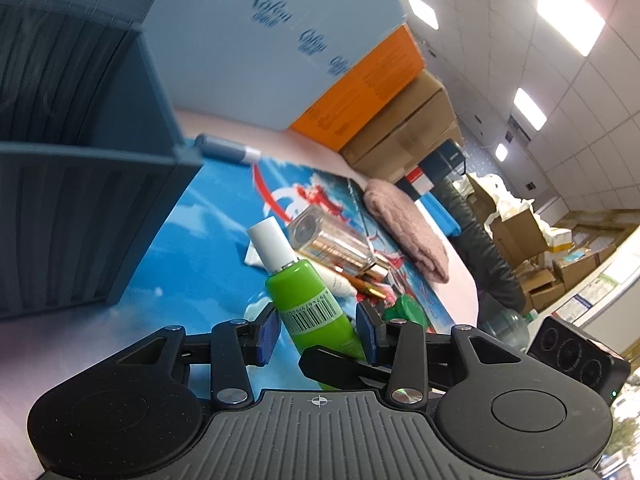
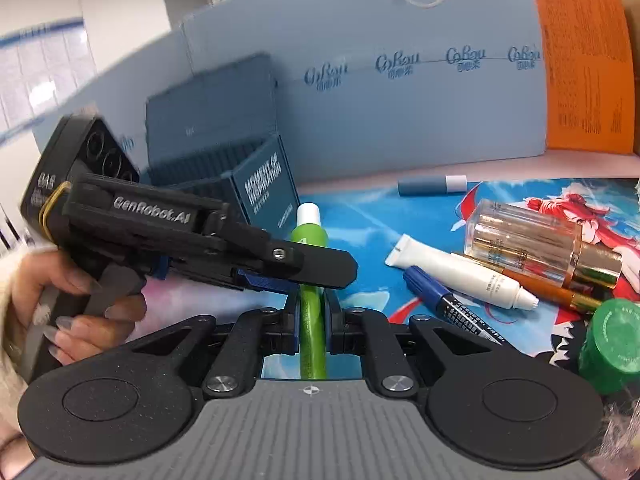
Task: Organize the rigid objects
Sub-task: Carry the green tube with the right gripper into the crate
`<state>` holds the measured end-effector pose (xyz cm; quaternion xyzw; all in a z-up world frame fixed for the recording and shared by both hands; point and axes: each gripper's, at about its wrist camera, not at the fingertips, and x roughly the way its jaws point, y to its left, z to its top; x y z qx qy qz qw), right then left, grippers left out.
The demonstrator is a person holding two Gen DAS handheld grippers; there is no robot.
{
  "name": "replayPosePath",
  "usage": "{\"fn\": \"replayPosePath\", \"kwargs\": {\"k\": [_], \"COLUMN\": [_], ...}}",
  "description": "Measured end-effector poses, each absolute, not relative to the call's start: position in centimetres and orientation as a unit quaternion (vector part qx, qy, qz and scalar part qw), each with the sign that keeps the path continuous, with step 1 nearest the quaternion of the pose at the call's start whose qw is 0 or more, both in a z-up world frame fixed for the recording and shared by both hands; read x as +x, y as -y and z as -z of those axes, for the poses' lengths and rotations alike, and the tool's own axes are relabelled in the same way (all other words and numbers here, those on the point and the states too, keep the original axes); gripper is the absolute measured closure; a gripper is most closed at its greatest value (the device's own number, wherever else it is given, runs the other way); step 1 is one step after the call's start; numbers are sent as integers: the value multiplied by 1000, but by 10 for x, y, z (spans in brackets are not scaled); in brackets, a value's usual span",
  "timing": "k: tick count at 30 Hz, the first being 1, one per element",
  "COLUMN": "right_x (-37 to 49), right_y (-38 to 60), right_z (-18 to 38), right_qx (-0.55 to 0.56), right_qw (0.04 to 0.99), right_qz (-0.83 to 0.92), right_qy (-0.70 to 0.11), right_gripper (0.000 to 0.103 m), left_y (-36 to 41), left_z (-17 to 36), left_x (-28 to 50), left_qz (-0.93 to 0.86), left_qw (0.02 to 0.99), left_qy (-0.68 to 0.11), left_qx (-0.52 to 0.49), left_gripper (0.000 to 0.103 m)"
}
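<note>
A green tube with a white cap (image 1: 304, 296) (image 2: 310, 280) is held above the blue mat. My right gripper (image 2: 311, 320) is shut on the tube's lower part. My left gripper (image 1: 318, 330) is open with its pads on either side of the tube's barcode part, not pressing it; in the right wrist view the left gripper (image 2: 256, 256) reaches in from the left across the tube. A dark blue ribbed bin (image 1: 80, 184) (image 2: 236, 160) stands at the back left.
On the mat lie a clear gold-capped bottle (image 2: 532, 240), a white tube (image 2: 460, 272), a blue marker (image 2: 444, 300), an orange pen (image 2: 552, 288), a green cap (image 2: 616, 344) and a blue-grey stick (image 2: 432, 185). A light blue box (image 2: 400, 100), an orange box (image 2: 584, 64) and a pink cloth (image 1: 408, 228) border it.
</note>
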<state>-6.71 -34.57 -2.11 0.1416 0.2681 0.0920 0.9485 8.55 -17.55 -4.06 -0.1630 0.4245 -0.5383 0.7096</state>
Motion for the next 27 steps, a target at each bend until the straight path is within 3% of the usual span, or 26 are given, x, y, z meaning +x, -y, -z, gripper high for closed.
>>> {"fn": "replayPosePath", "kwargs": {"k": [14,21,27], "right_x": [-45,9,45], "right_y": [289,235,183], "right_z": [-54,-81,-67], "right_qx": [14,-102,-276], "right_qw": [976,961,927], "right_qz": [-122,-187,-200], "right_qy": [-179,-174,-160], "right_gripper": [92,93,93], "left_y": [107,42,2], "left_z": [-33,-52,-49], "left_x": [85,105,124], "left_qz": [512,441,391], "left_qw": [781,820,833], "left_qy": [-285,-230,-210], "left_qx": [-215,-281,-329], "left_gripper": [66,68,68]}}
